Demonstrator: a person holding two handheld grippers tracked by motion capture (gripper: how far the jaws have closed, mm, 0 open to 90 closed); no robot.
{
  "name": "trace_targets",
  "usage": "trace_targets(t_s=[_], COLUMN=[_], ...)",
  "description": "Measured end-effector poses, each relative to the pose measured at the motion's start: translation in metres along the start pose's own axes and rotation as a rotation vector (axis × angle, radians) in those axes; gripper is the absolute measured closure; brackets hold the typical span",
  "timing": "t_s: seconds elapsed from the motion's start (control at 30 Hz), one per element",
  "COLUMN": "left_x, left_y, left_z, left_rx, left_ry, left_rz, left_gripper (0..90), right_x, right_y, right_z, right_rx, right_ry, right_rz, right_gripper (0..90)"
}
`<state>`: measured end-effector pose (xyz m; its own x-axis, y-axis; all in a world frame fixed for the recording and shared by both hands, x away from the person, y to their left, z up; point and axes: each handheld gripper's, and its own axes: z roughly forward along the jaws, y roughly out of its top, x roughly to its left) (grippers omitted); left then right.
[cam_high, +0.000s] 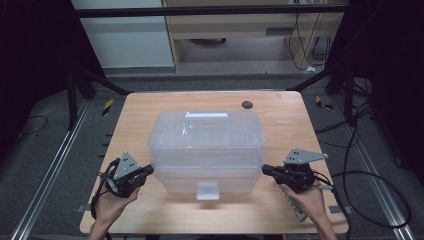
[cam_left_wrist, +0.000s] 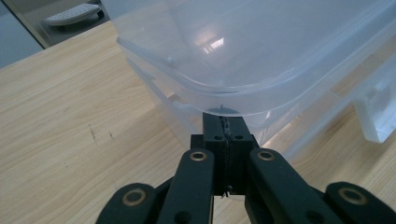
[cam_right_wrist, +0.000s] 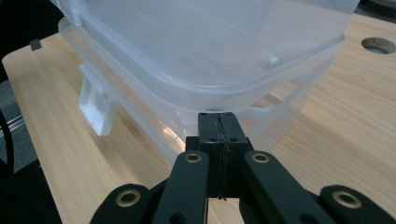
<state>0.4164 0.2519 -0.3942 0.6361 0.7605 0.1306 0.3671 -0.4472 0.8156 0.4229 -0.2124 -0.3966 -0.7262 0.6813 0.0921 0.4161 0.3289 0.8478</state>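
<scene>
Clear box (cam_high: 206, 150) sits between both grippers (jaws closed).

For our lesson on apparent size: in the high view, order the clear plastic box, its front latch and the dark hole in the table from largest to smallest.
1. Clear plastic box
2. Front latch
3. Dark hole, though it lies farther from the camera.

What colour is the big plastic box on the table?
Clear, colourless box; the high view shows it best.
</scene>
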Motion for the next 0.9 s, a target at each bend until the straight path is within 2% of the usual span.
trace_targets(t_s=[0.53, 0.9], left_x=[0.001, 0.004], left_y=[0.008, 0.013], left_z=[0.0, -0.002], left_rx=[-0.025, -0.039], left_ry=[0.013, 0.02], left_rz=[-0.026, -0.026], left_gripper=[89.8, 89.8], right_x=[-0.002, -0.004], right_y=[0.006, 0.012], right_z=[-0.003, -0.002], right_rx=[-0.034, -0.044], right_ry=[-0.004, -0.023], right_rz=[0.013, 0.005], right_gripper=[90.0, 90.0])
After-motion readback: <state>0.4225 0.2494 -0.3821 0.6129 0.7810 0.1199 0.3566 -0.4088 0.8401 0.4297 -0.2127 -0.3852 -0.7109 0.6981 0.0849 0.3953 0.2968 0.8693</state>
